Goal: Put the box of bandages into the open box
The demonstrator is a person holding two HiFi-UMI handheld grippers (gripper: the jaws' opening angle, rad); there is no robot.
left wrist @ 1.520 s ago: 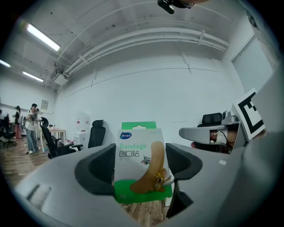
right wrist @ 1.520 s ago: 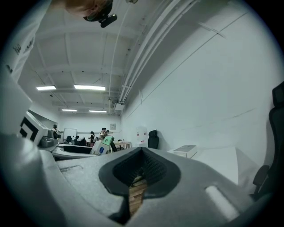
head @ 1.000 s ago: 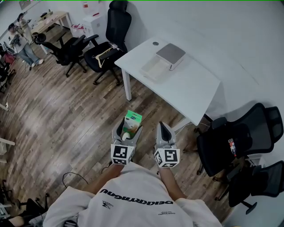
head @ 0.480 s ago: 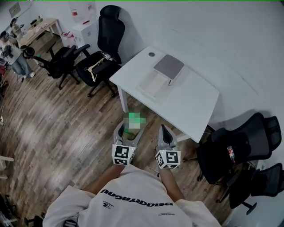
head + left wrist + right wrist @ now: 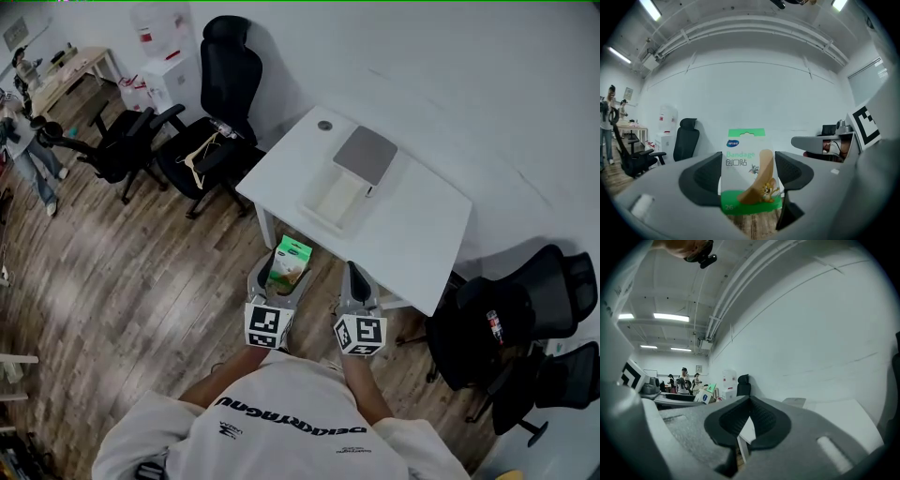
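Bandage box [image 5: 746, 161] in left gripper [image 5: 279, 277] — seemingly snug.

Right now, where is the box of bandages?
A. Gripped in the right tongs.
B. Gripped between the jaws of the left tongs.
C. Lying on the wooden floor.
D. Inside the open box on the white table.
B: the left gripper view shows the box of bandages upright between the pads of the left tongs, and the head view shows it outside the open box on the white table.
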